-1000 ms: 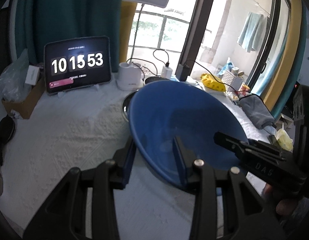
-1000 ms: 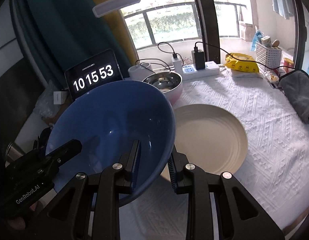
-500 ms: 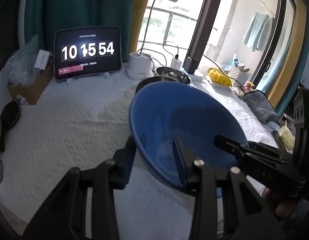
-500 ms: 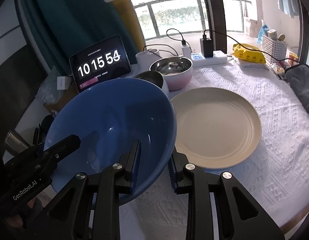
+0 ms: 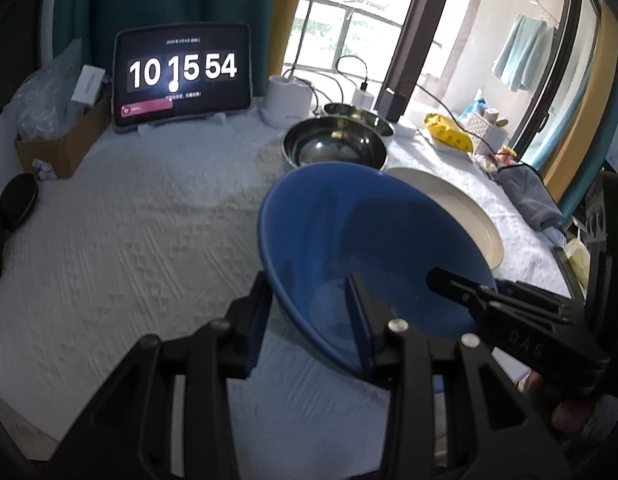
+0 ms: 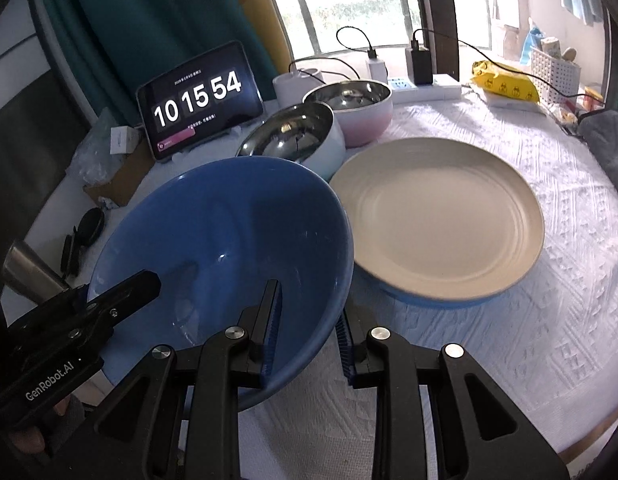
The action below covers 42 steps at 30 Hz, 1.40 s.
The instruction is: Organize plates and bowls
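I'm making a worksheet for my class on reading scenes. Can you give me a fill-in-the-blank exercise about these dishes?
1. Both grippers grip the rim of the ____ bowl.
2. The cream plate lies flat on the white ____.
3. The tablet shows a ____.
4. Behind the plate stand ____ steel-lined bowls, one white-sided, one pink-sided.

Missing words: blue; tablecloth; clock; two
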Available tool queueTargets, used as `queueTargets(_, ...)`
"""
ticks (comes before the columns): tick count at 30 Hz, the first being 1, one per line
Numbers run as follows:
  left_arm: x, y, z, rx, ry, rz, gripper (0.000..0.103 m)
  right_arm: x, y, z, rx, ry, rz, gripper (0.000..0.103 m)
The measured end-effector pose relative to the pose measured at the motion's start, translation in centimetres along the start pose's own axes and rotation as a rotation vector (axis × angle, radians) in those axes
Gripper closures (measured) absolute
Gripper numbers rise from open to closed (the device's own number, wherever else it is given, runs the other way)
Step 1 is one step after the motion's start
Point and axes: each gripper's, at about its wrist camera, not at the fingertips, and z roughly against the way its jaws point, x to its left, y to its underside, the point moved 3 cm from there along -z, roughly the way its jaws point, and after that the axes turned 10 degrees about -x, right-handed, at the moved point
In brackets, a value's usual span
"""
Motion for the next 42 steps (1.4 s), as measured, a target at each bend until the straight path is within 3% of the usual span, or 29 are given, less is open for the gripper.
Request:
queueTargets(20, 1.3, 1.4, -1.6, 0.045, -0.012, 0.018, 0.064, 0.2, 0.7, -1.1, 0.025, -0.019, 0.001, 0.075)
queueTargets(42, 1.4, -0.5, 0.5, -0.004, -0.027, 0.035, 0.060, -1.0, -0.6, 0.8, -0.033, 0.001, -0.020, 0.068)
